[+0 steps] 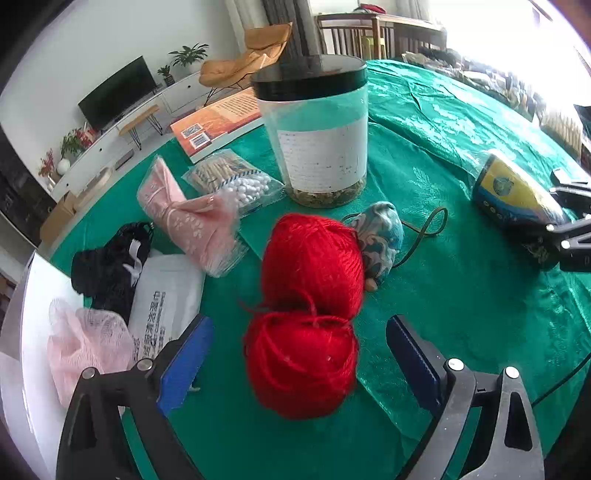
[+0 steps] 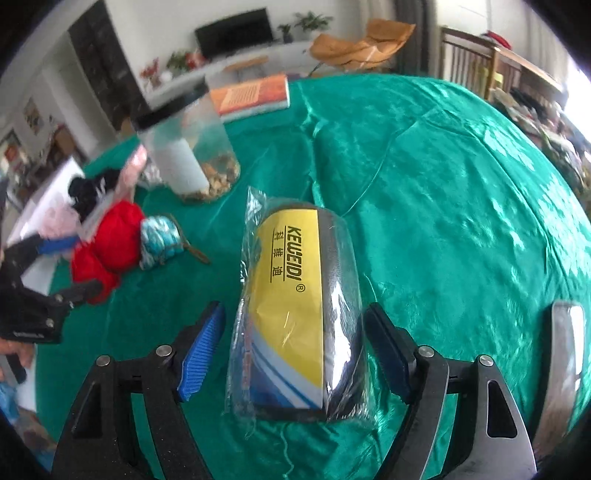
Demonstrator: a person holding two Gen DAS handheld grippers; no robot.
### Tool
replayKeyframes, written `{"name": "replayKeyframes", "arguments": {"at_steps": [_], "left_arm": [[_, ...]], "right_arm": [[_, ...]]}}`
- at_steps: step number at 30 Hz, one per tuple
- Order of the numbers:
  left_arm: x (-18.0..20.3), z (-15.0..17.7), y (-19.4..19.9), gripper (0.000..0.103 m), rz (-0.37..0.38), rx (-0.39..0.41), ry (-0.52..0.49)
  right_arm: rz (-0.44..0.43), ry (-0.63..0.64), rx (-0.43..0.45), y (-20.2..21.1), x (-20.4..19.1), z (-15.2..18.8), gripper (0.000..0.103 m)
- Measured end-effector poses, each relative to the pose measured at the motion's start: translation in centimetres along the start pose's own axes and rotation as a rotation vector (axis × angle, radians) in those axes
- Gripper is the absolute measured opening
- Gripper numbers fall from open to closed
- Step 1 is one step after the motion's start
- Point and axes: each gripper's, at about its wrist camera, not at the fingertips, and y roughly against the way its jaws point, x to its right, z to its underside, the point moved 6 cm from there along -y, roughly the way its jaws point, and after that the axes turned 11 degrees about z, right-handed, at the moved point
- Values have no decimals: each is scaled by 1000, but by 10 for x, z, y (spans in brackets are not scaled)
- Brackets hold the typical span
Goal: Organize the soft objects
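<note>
Home living room. Far left: black TV (image 1: 117,92) on a long white low cabinet (image 1: 110,147), potted plants (image 1: 189,55), tan lounge chair (image 1: 247,55). Far right: wooden chairs (image 1: 351,33). Near: surface under a green cloth (image 1: 461,295).

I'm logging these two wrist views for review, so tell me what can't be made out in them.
- Left wrist view: the patterned fabric pouch is partly hidden behind the red yarn balls.
- Left wrist view: the print on the jar label is too small to read.
- Right wrist view: the jar and book are motion-blurred.
- Right wrist view: the near end of the wrapped KEWEIDI roll is veiled by glare on its plastic.
</note>
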Motion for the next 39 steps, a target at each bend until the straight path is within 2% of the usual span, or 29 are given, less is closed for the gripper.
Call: {"name": "replayKeyframes", "arguments": {"at_steps": [1,2,3,5,8,10,13,16,19,22,26,28,29,31,32,33,35,37,39], "left_arm": [[1,-1,-3,80,14,-3,-7],[-1,-1,-6,42,31,-13,3],[-5,0,-7,44,37,-23,29],[-11,-1,3,43,76,19,92],[-23,2,31,43,136,97,203],[-32,6,60,43,171,160,262],[-47,13,108,43,174,242,308],[-69,32,154,43,156,302,356],[-96,69,194,43,72,318,390],[-129,116,225,43,-27,308,448],[-173,185,253,43,-122,293,573],[-190,218,265,45,-184,283,618],[-197,234,269,50,-223,272,640],[-208,255,272,77,-268,254,681],[-214,266,272,99,-285,249,707],[-217,275,271,102,-296,255,725],[-222,286,273,102,-293,275,758],[-222,287,277,102,-282,324,779],[-216,279,284,102,-267,385,768]], "right_arm": [[20,40,-32,-7,-1,-1,59],[23,43,-38,-10,0,-5,57],[16,25,-37,-12,4,-10,56],[-6,-61,-16,-16,14,-26,56],[-76,-249,41,-22,33,-55,56],[-112,-313,42,-29,35,-74,56],[-120,-334,78,-16,31,-101,56],[-133,-284,162,30,14,-123,56],[-186,-197,208,84,-27,-133,56],[-280,-96,231,132,-93,-130,56],[-466,30,208,180,-207,-107,56],[-562,98,168,197,-271,-88,56],[-606,135,144,204,-303,-77,56],[-653,196,104,211,-354,-57,57],[-681,221,80,213,-380,-46,62],[-712,230,56,213,-398,-37,68],[-784,225,-2,206,-422,-25,76],[-771,215,2,201,-420,-20,77],[-711,211,54,196,-399,-21,77]]}}
